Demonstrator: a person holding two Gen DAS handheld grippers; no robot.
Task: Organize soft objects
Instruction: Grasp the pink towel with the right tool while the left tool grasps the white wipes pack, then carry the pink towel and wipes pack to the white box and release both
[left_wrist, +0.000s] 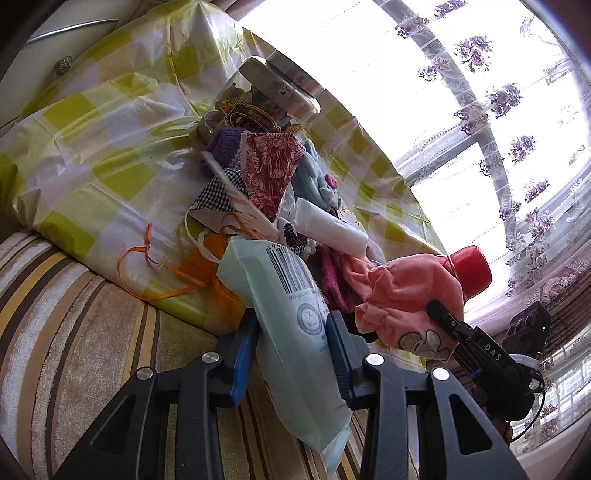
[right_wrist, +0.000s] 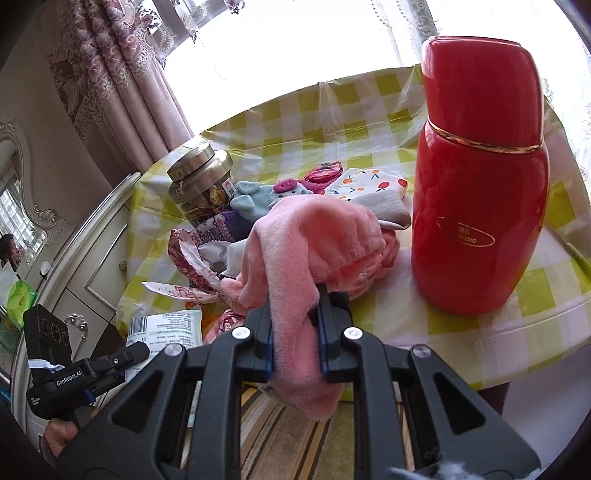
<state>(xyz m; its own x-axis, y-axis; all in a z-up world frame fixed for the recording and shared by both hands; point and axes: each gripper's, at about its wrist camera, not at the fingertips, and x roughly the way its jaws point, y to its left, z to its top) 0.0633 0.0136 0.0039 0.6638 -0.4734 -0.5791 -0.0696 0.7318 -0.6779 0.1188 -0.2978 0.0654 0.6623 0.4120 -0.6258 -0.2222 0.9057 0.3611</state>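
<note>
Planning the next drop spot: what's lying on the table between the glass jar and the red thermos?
In the right wrist view, between the glass jar and the red thermos lie a blue plush toy and fruit-print cloth.

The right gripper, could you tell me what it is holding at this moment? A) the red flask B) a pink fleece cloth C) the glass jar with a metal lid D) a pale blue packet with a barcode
B: in the right wrist view the right gripper has its jaws pressed on the pink fleece cloth, while the red flask stands apart on the checked tablecloth.
</note>
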